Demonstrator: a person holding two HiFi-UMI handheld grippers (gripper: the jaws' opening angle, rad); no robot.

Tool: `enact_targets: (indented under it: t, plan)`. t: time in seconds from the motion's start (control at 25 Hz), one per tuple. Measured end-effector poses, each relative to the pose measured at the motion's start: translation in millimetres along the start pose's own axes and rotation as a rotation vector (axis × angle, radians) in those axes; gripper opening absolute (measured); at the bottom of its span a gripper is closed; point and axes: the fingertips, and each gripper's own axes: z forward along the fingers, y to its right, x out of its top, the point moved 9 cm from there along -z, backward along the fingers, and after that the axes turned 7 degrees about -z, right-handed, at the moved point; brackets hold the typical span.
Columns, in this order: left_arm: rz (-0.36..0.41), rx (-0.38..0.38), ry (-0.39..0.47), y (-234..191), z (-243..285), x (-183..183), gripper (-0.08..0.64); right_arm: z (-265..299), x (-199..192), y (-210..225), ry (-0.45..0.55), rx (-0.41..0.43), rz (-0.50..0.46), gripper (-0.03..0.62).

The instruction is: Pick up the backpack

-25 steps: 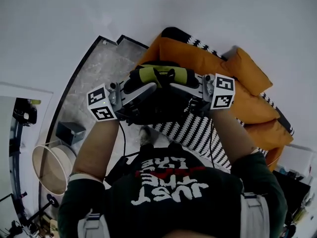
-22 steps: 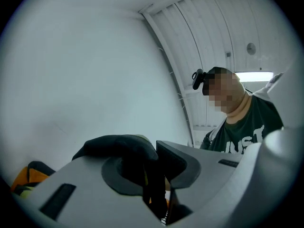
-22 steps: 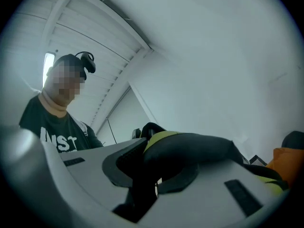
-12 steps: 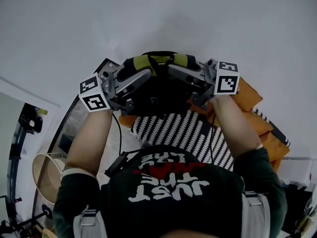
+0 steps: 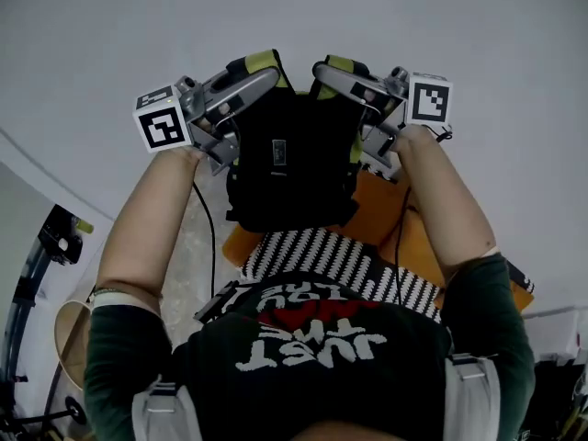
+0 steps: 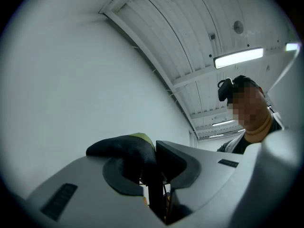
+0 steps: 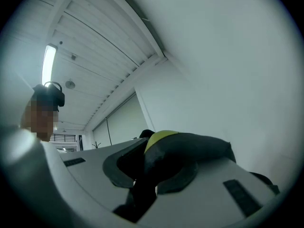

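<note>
White wall ahead, orange cushioned sofa [image 5: 404,237] below; black fabric backpack with yellow-green trim [image 5: 292,168] hangs above it; my left gripper [image 5: 260,73] and right gripper [image 5: 329,68] each clamp a strap [image 7: 190,148]; lift evenly, avoid sway.

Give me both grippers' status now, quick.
Left gripper: shut on the backpack, gripping a shoulder strap.
Right gripper: shut on the backpack, gripping the other strap.

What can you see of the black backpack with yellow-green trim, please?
The black fabric backpack with yellow-green trim hangs upright in the air before the person. The left hand-held gripper and right hand-held gripper are each shut on one padded shoulder strap, with the two straps held apart. A small grey label sits on its facing side.
</note>
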Motion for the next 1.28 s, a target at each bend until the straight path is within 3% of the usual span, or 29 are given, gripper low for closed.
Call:
enact_targets:
  t: [0.36, 0.6, 0.84, 1.28]
  plan:
    - [0.100, -0.037, -0.037, -1.5, 0.8, 6.2, 0.084, -4.6, -2.3, 6.7, 0.058, 0.068, -0.091, 0.071]
    - [0.149, -0.081, -0.040, 0.5, 4.2, 9.5, 0.084, -4.7, -0.7, 5.7, 0.087, 0.068, -0.159, 0.071]
    - [0.162, -0.070, -0.043, 1.9, 5.5, 10.7, 0.084, -4.1, -1.6, -2.6, 0.095, 0.046, -0.206, 0.071]
    - [0.157, -0.029, -0.052, 5.9, 6.3, 10.6, 0.084, -1.2, -0.8, -10.2, 0.088, 0.005, -0.193, 0.069]
